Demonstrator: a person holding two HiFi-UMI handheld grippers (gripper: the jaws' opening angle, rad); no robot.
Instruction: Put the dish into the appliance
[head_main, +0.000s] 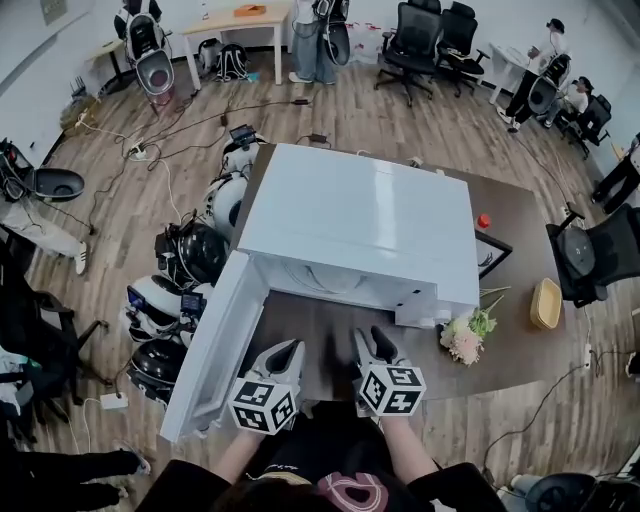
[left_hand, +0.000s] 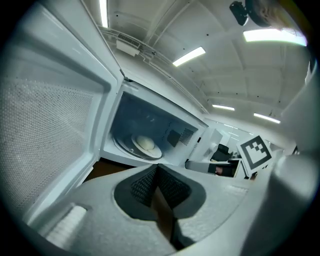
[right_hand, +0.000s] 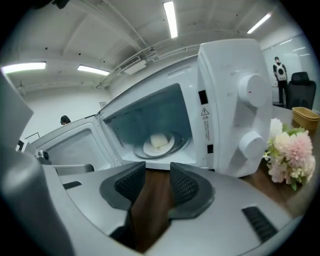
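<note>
Head view: left claw (head_main: 283, 352) and right claw (head_main: 372, 342) hover before the open microwave (head_main: 360, 215). Left gripper view: jaws together, empty; the dish (left_hand: 145, 145) already sits inside. Right gripper view: jaws slightly apart, empty. The likely next step is to close the door (right_hand: 75, 145), best pushed at its free edge.

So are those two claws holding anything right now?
Nothing is held. The left gripper has its jaws together on nothing; the right gripper has them apart, empty. The dish sits inside the open microwave.
</note>
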